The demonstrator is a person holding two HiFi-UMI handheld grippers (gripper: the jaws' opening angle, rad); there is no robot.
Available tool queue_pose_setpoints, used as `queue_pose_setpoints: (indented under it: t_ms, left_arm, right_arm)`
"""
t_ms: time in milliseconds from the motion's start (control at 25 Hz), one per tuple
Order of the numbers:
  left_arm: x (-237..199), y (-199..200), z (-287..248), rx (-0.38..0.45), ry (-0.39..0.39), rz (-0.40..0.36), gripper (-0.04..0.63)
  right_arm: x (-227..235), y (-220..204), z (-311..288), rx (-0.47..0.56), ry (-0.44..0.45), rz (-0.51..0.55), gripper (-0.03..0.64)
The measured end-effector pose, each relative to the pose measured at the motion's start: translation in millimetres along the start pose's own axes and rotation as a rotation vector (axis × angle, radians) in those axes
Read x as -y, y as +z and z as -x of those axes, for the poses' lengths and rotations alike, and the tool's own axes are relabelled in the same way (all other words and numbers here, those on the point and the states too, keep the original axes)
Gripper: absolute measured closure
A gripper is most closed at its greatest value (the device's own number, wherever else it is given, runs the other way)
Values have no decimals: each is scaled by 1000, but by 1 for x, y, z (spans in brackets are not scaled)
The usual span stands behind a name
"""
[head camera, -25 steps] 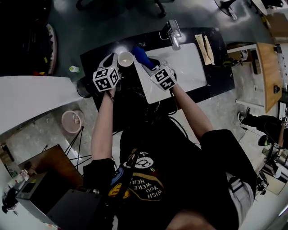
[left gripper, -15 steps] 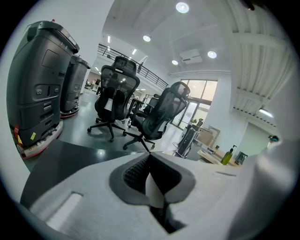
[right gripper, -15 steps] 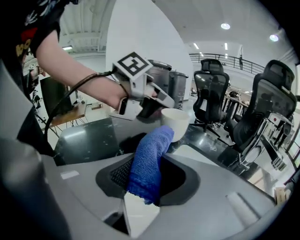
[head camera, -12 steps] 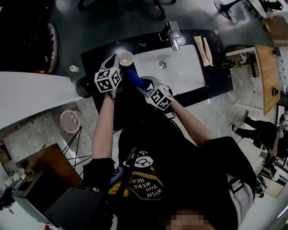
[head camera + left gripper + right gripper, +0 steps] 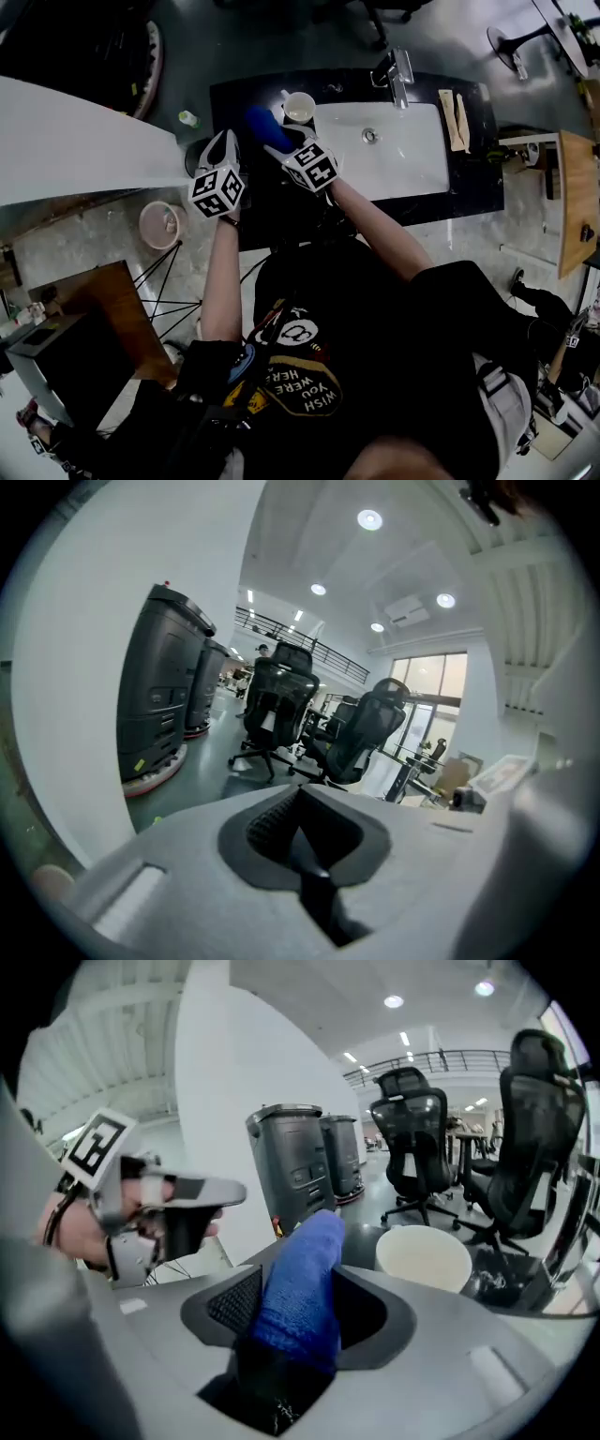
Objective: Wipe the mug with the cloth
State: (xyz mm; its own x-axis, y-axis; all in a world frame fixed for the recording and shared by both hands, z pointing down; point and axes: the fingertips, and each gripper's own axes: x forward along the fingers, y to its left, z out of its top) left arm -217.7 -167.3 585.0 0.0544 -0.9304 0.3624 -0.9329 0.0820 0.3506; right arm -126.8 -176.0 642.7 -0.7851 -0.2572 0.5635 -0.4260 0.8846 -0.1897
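Blue terry cloth (image 5: 298, 1293), cream mug (image 5: 424, 1258).

Yellow print on the person's black cotton T-shirt (image 5: 375, 375), low in the centre of the head view, stood upside down to the camera and read "WISH YOU WERE"; the line beyond it was too small to tell. The cubes of the left gripper (image 5: 222, 147) and the right gripper (image 5: 277, 145), upper centre, bore black-and-white square coded markers.
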Motion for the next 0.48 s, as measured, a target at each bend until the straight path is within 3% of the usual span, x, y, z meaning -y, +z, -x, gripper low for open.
queue_pose_setpoints:
  t_ms: [40,240,440,480]
  left_arm:
    - [-7,-2,11,6,19,23,592]
    - [-9,-14,46,18,42,52,592]
    - [37,-15,51,12,-46,-57,592]
    - [47,-15,51,9,-65,-81,592]
  right_arm:
    - [2,1,-2,-2,-2,-39,365]
    - [11,-9,34,28,-13,-112,355]
    - [40,-2,112,184,-164,-108,608]
    - [46,-1,125,204,-200,-105,614]
